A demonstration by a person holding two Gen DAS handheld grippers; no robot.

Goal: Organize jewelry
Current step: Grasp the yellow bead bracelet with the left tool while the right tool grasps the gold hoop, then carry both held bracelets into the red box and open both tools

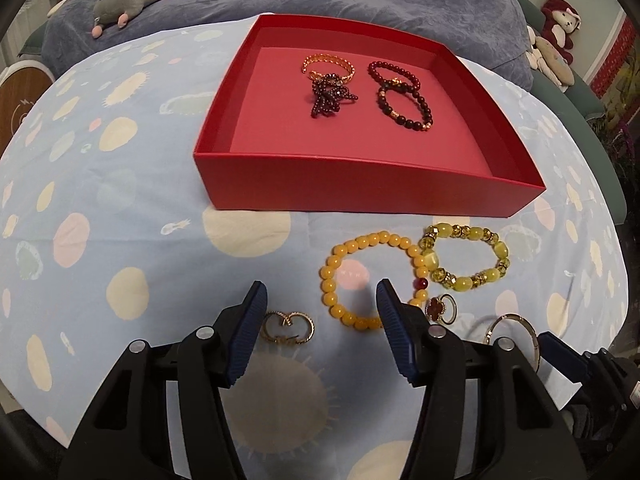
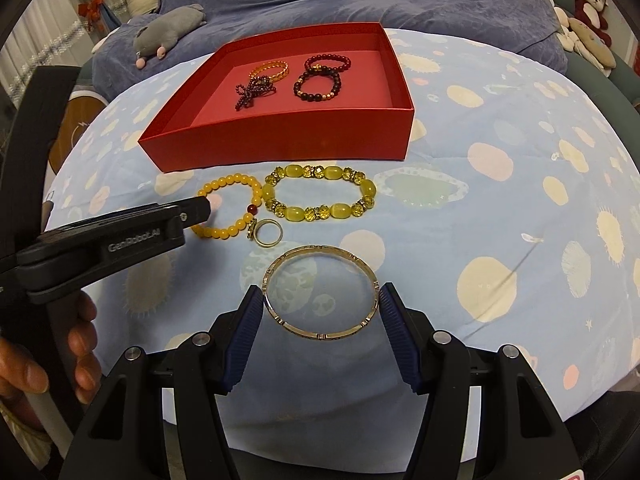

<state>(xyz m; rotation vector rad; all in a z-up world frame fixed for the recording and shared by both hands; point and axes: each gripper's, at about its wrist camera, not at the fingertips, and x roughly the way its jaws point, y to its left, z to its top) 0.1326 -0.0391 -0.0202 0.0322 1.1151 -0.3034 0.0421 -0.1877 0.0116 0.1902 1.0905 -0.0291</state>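
Observation:
The red box (image 1: pixel 360 190) holds a gold chain bracelet (image 1: pixel 328 66), a dark bead cluster (image 1: pixel 330 96) and two dark bead bracelets (image 1: pixel 404 96). On the cloth in front lie an orange bead bracelet (image 1: pixel 360 280), a yellow-green bracelet (image 1: pixel 466 258), a clover ring (image 1: pixel 440 308) and gold hoop earrings (image 1: pixel 286 328). My left gripper (image 1: pixel 322 304) hangs open over the earrings and the orange bracelet's near edge, pressing on nothing. My right gripper (image 2: pixel 320 304) is shut on a thin gold bangle (image 2: pixel 320 334), its pads touching both sides.
The table wears a blue spotted cloth (image 2: pixel 500 200). Behind it is a blue blanket with a grey plush mouse (image 1: pixel 128 0); more plush toys (image 1: pixel 556 40) sit at the far right. A hand (image 2: pixel 80 340) holds the left gripper's handle at the left of the right wrist view.

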